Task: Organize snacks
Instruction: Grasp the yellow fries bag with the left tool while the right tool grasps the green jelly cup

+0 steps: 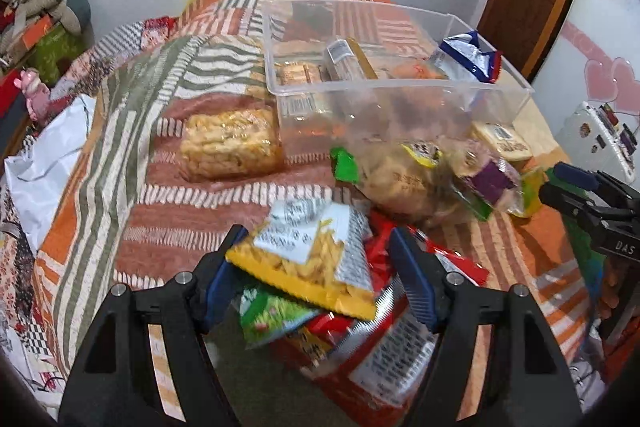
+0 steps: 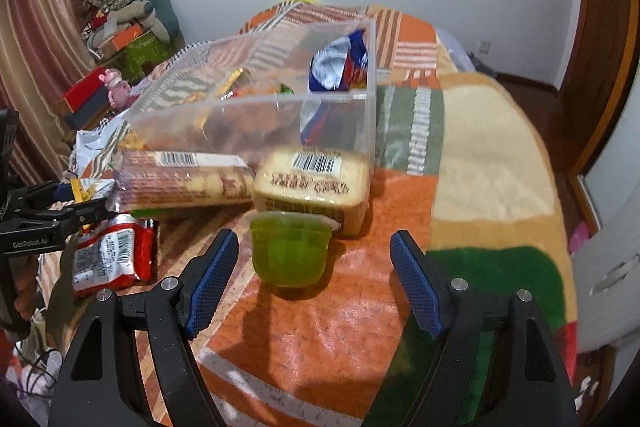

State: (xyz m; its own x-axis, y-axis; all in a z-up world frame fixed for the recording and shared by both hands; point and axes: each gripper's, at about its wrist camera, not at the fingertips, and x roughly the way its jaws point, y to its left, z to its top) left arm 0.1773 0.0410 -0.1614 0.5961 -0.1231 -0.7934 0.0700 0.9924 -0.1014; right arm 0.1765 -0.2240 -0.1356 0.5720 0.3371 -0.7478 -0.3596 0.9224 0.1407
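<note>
The left gripper [image 1: 316,263] is spreading wide around a yellow snack packet [image 1: 308,259] atop the pile on the bed [image 1: 168,227]; the right gripper [image 2: 316,267] is gaping around a green jelly cup [image 2: 290,253] standing before the clear bin [image 2: 256,115].

Each gripper was built alike. The left gripper [image 1: 316,279] had matte black plastic arms with triangular cut-outs, round silver screws at the joints, and two fingers [image 1: 414,283] faced with ribbed blue pads. The right gripper [image 2: 316,281] matched it: black arms, silver screws, blue cross-hatched pads [image 2: 212,283]. White lettering marked the black bodies, "DAS" on the right one in the left view, "GenRobot.AI" on the left one in the right view
</note>
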